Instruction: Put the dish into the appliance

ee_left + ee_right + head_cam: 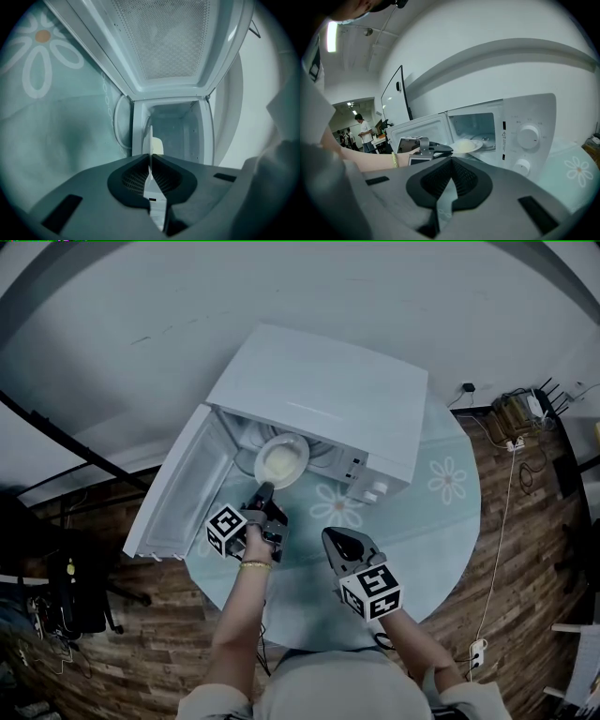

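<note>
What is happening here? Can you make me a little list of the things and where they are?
Microwave: white, standing on the table
Door: swung wide open to the left
Plate: holds pale food, at the microwave's opening
Left gripper: shut on the plate's rim
Right gripper: shut, holding nothing, above the table
Table: round, with a flower-print cloth
Step left: set the plate down inside
</note>
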A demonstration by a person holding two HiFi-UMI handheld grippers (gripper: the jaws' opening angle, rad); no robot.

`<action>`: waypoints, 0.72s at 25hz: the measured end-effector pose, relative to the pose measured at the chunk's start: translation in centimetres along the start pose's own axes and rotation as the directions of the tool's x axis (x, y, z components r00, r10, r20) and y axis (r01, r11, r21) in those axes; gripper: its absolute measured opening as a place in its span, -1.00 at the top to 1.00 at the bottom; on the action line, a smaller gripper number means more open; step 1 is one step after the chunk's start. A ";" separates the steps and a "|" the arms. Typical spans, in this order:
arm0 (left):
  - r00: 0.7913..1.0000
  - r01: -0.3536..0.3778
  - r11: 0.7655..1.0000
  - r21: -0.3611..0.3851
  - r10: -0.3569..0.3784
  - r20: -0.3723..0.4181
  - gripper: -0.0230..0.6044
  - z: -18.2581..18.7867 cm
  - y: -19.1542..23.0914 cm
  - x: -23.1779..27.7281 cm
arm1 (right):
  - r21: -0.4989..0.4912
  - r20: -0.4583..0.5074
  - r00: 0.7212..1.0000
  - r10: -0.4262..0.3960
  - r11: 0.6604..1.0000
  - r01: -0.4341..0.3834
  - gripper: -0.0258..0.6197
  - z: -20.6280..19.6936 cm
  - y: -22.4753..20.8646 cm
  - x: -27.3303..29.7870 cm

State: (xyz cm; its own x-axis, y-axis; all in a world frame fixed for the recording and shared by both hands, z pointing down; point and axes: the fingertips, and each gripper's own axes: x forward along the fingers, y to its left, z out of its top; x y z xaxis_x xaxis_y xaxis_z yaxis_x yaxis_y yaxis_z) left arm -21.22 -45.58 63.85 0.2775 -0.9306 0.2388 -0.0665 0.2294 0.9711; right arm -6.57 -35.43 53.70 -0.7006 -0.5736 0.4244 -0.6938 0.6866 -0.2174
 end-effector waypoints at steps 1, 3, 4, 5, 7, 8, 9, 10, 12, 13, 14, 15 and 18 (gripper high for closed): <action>1.000 -0.002 1.000 0.000 0.002 0.000 0.84 0.1 0.0 0.4 | 0.001 -0.001 1.000 0.000 1.000 0.000 0.90 0.0 -0.1 0.1; 1.000 -0.007 1.000 0.005 0.007 0.001 0.84 0.2 0.0 1.3 | 0.002 -0.005 1.000 0.001 1.000 -0.001 0.90 -0.2 -0.3 0.2; 1.000 -0.010 1.000 0.009 0.010 0.002 0.84 0.2 0.0 1.7 | 0.003 -0.007 1.000 0.002 1.000 -0.002 0.90 -0.2 -0.4 0.3; 1.000 -0.013 1.000 0.014 0.013 0.002 0.84 0.3 0.0 2.2 | 0.003 -0.010 1.000 0.002 1.000 -0.002 0.90 -0.3 -0.5 0.3; 1.000 -0.020 1.000 0.022 0.020 0.002 0.84 0.5 0.0 3.0 | 0.003 -0.012 1.000 0.002 1.000 -0.002 0.90 -0.3 -0.6 0.5; 1.000 -0.023 0.999 0.023 0.023 0.002 0.84 0.5 0.0 3.4 | 0.004 -0.013 1.000 0.002 1.000 -0.002 0.90 -0.3 -0.7 0.5; 1.000 -0.027 0.999 0.025 0.027 0.001 0.84 0.6 0.0 3.8 | 0.004 -0.013 1.000 0.002 1.000 -0.002 0.90 -0.2 -0.8 0.6; 1.000 -0.030 0.999 0.028 0.030 0.000 0.84 0.7 0.0 4.1 | 0.005 -0.014 1.000 0.001 1.000 -0.001 0.90 -0.2 -0.9 0.7; 0.999 -0.037 0.999 0.029 0.037 0.001 0.84 0.8 0.2 4.7 | 0.005 -0.014 1.000 0.000 1.000 0.000 0.90 -0.2 -1.1 0.8; 0.999 -0.038 0.999 0.025 0.038 0.001 0.84 0.8 0.2 5.0 | 0.005 -0.014 1.000 -0.002 1.000 0.002 0.90 -0.2 -1.2 0.9; 0.999 -0.039 0.999 0.021 0.039 0.000 0.84 0.8 0.3 5.3 | 0.006 -0.014 1.000 -0.002 1.000 0.003 0.90 -0.2 -1.3 0.9; 0.999 -0.039 0.999 0.016 0.039 0.000 0.84 0.8 0.3 5.6 | 0.007 -0.014 1.000 -0.003 1.000 0.003 0.90 -0.2 -1.4 1.0; 0.999 -0.038 0.999 0.009 0.038 -0.003 0.84 0.7 0.1 6.3 | 0.013 -0.014 1.000 -0.004 1.000 0.004 0.90 -0.2 -1.5 1.1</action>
State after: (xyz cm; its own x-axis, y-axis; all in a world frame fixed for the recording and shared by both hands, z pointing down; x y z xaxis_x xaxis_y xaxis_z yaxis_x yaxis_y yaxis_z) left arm -20.19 -51.65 65.48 0.2779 -0.9203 0.2752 -0.0851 0.2618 0.9614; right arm -6.26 -37.01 54.63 -0.6954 -0.5704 0.4372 -0.6989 0.6783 -0.2268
